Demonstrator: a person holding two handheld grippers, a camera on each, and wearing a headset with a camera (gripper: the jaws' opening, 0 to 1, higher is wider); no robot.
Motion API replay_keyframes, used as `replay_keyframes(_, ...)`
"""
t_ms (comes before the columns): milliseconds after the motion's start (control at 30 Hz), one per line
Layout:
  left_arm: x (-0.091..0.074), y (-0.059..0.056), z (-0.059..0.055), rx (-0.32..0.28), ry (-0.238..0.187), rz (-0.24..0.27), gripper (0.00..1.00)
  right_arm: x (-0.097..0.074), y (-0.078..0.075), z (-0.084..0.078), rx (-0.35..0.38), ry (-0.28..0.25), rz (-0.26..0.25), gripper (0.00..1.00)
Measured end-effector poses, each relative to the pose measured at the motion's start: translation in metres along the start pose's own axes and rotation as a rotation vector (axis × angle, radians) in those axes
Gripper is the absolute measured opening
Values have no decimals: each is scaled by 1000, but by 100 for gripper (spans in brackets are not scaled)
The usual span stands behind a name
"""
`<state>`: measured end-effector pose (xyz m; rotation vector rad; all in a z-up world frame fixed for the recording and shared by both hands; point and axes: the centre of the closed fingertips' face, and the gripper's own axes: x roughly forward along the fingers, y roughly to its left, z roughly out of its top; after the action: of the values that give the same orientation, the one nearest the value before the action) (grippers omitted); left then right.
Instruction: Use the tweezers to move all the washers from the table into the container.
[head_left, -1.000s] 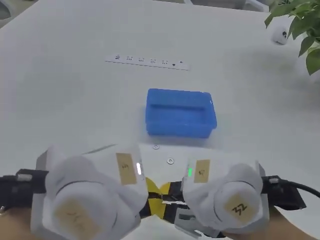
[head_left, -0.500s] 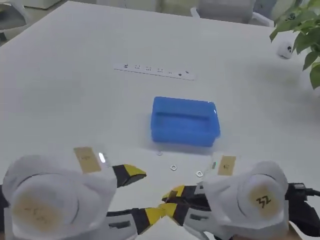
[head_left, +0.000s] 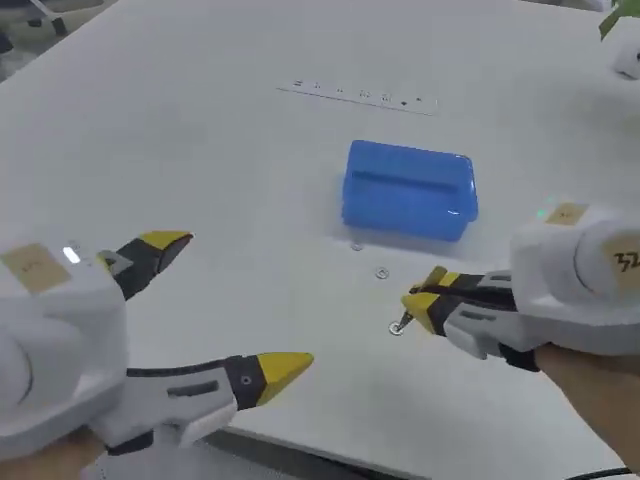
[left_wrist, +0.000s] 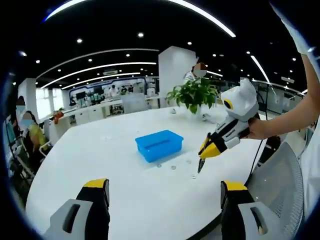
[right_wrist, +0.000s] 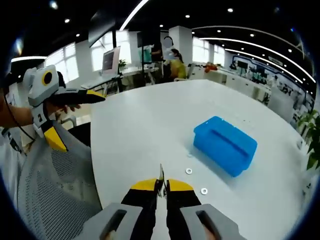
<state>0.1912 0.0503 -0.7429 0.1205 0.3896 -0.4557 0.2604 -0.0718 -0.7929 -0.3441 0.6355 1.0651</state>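
Head view first: the right gripper (head_left: 425, 300) was clamped shut on the tweezers (head_left: 407, 316), whose tip was down at the nearest washer (head_left: 397, 328) on the white tabletop (head_left: 230, 170). Two other washers (head_left: 382, 273) lay between it and the blue container (head_left: 410, 190), just short of its front wall. The left gripper (head_left: 225, 303) hung off to the side, jaws wide apart, holding nothing. This looked like the first pick, with nothing seen in the container, so the next move called for a fine pinch on that thin ring, then a lift over the rim. In the left gripper view the tweezers pointed steeply down beside the same washer, but whether the tip touched it was too small to tell. In the right gripper view the tweezers showed as a bare sliver between the closed jaws and their tip was hard to make out. The container's floor was partly hidden by its near wall.
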Motion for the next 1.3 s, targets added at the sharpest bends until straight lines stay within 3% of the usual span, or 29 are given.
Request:
replay_keyframes(133,5,2,-10,13,-9,18,99,5,-5,-2,40,1,-14,3)
replay_keyframes(233,13,3,-8,20,-57,37,99,11,-10,-6,23,9,-35,3)
replay_keyframes(267,14,3,-9,24,-51,48,98,11,-11,-6,19,11,-47,3)
replay_keyframes(300,14,7,-9,69,-51,83,96,11,-12,-6,20,8,-52,3)
replay_keyframes(333,14,6,-8,85,-51,80,94,11,-13,-6,29,8,-49,3)
replay_keyframes(400,14,4,-8,58,-71,60,95,12,-13,-8,57,5,-48,3)
replay_keyframes(467,16,1,-15,7,-34,27,98,14,-13,-9,58,1,-49,3)
replay_keyframes(600,16,-4,-17,56,-42,0,97,18,-17,-11,64,4,-62,3)
replay_keyframes(667,18,-5,-26,50,3,-13,97,19,-19,-10,62,1,-64,3)
replay_keyframes(933,21,-6,-33,42,26,-25,99,26,-18,-11,73,16,-49,4)
replay_keyframes(1033,23,-4,-42,49,69,-20,99,28,-18,-10,81,18,-41,4)
replay_keyframes(1300,22,-3,-47,60,89,-16,96,31,-16,-9,14,36,-34,4)
